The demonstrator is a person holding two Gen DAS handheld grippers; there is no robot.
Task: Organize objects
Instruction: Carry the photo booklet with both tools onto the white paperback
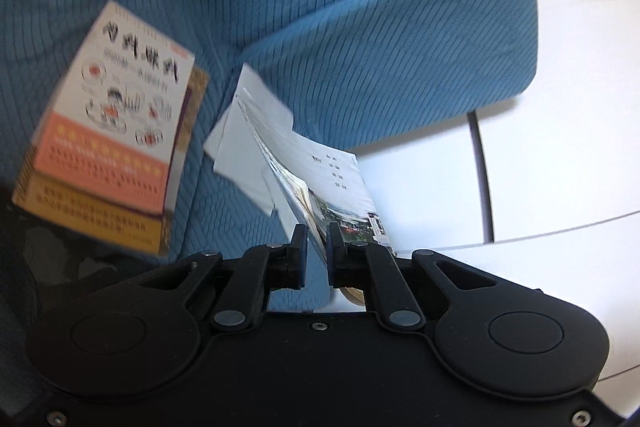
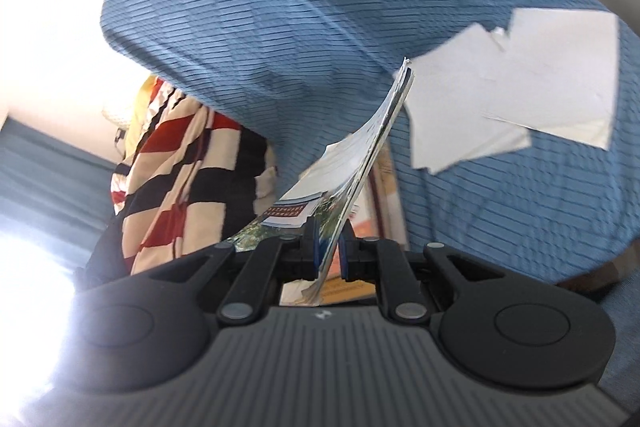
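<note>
My left gripper (image 1: 317, 241) is shut on the edge of a thin booklet (image 1: 320, 171) with a white lined cover and a photo strip, held on edge above the blue sofa (image 1: 360, 27). My right gripper (image 2: 329, 245) is shut on the booklet (image 2: 360, 155) too, at another edge, and the booklet bends upward. Loose white paper sheets (image 1: 236, 147) lie on the sofa seat behind the booklet; they show in the right wrist view (image 2: 520, 87) as well. A stack of books with a white and orange cover (image 1: 116, 131) lies on the seat to the left.
A sofa cushion (image 1: 400, 59) juts over the white tiled floor (image 1: 560, 147). A red, black and cream striped cloth (image 2: 180, 167) lies at the left in the right wrist view. An orange book edge (image 2: 384, 187) shows behind the booklet.
</note>
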